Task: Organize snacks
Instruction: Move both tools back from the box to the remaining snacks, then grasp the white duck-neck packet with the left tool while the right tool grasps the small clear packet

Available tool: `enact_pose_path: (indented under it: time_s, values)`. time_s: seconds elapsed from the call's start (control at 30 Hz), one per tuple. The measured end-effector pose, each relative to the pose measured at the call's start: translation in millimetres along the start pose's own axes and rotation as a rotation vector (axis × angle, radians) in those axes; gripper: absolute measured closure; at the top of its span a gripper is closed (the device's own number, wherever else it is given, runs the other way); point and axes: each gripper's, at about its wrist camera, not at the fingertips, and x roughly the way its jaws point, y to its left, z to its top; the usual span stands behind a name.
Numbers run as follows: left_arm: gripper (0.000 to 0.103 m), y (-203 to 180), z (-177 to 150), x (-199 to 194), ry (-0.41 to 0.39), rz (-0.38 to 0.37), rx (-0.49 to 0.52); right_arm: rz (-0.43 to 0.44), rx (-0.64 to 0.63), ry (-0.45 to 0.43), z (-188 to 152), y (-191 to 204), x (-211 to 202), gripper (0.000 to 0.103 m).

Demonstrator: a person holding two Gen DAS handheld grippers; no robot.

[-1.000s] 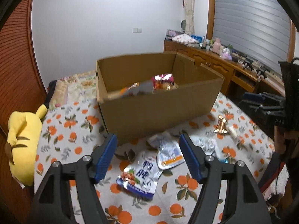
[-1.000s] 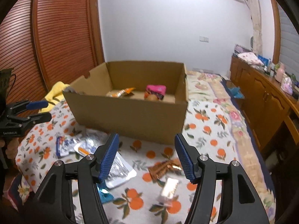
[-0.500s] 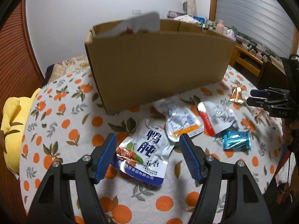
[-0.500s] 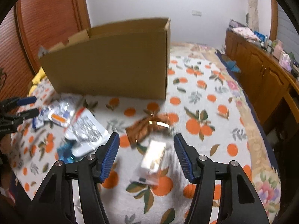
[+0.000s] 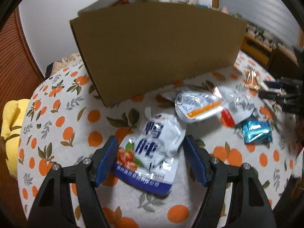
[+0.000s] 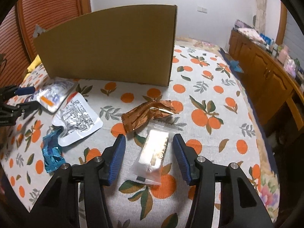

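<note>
A white and blue snack pouch (image 5: 153, 142) lies flat on the orange-print cover, between the pads of my left gripper (image 5: 150, 150). Its jaws are opening a little and do not touch the pouch. A clear-wrapped beige bar (image 6: 155, 152) lies between the pads of my right gripper (image 6: 149, 144), whose jaws are closing with gaps on both sides. The cardboard box (image 5: 157, 47) (image 6: 110, 51) stands just behind, its inside hidden. Loose nearby lie a copper foil wrapper (image 6: 148, 114), a white pouch (image 6: 77, 119), a teal packet (image 6: 52, 152) and an orange-striped pouch (image 6: 53, 96).
The bed cover (image 6: 209, 95) runs on to the right of the box. A wooden cabinet (image 6: 266, 79) lines the right wall. A yellow plush toy (image 5: 9, 125) lies at the bed's left edge. A slatted wooden door (image 6: 47, 9) stands behind the box.
Both grippers have sunk toward the cover and tipped down, so the box wall now hides its contents. The right jaws have narrowed around the clear-wrapped bar.
</note>
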Motion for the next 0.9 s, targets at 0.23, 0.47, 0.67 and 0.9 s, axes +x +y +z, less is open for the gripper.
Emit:
enact_pose_path:
  time_s: [0.23,0.47,0.67,0.9]
  values:
    - [0.018,6.3,1.4,3.8,0.012,0.004,-0.038,0.009,0.005,-0.008,-1.4,0.3,0.0,0.048]
    - [0.005,10.9,0.3,7.2,0.026,0.032,-0.073,0.015,0.009,-0.011,-1.9,-0.1,-0.2,0.048]
    - [0.004,11.6,0.3,8.1,0.030,0.022,-0.060,0.016,0.008,-0.012,-1.9,-0.1,-0.3,0.048]
    - [0.014,10.2,5.9,7.8,0.048,-0.029,-0.012,0.015,0.010,-0.012,-2.3,0.1,-0.5,0.048]
